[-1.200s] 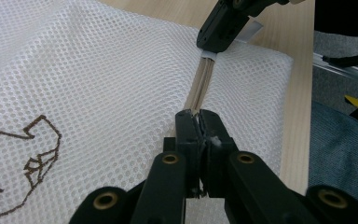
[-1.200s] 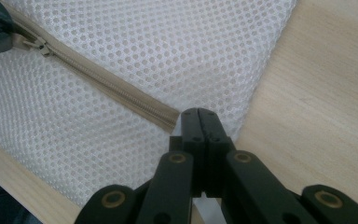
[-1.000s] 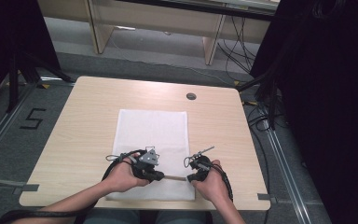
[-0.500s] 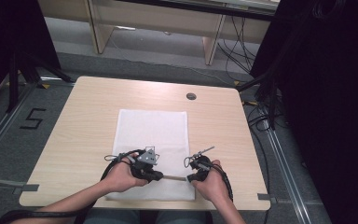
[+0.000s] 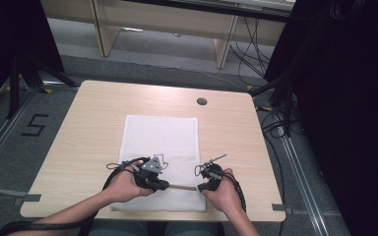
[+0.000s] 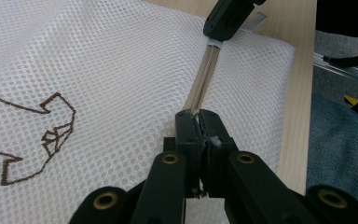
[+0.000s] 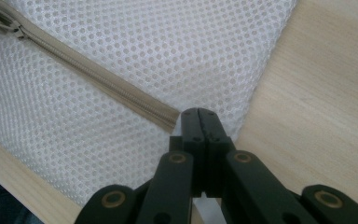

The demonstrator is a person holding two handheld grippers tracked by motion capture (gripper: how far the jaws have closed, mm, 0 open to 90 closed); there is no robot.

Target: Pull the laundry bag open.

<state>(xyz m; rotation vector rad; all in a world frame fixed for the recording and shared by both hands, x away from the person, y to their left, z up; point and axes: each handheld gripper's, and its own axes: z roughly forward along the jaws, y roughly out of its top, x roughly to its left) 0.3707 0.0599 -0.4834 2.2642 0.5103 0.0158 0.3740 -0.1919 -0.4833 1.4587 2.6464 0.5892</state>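
A white mesh bag (image 5: 160, 137) lies flat on the wooden table (image 5: 88, 128), and a beige zipper (image 5: 182, 187) runs along its near edge. My left gripper (image 5: 163, 185) (image 6: 198, 116) is shut on the zipper's slider end, with a bit of pale metal showing between its jaws. From there the zipper (image 6: 205, 74) runs straight to my right gripper (image 6: 226, 18). That right gripper (image 5: 200, 187) (image 7: 199, 114) is shut on the bag's mesh at the zipper's (image 7: 98, 74) end, near the bag's corner. A brown outline logo (image 6: 42, 135) is printed on the mesh.
A round cable hole (image 5: 202, 101) sits in the table's far right part. The table's front edge is just behind both hands. Tape strips (image 5: 27, 197) mark the front corners. Cables (image 5: 275, 123) lie on the floor at the right.
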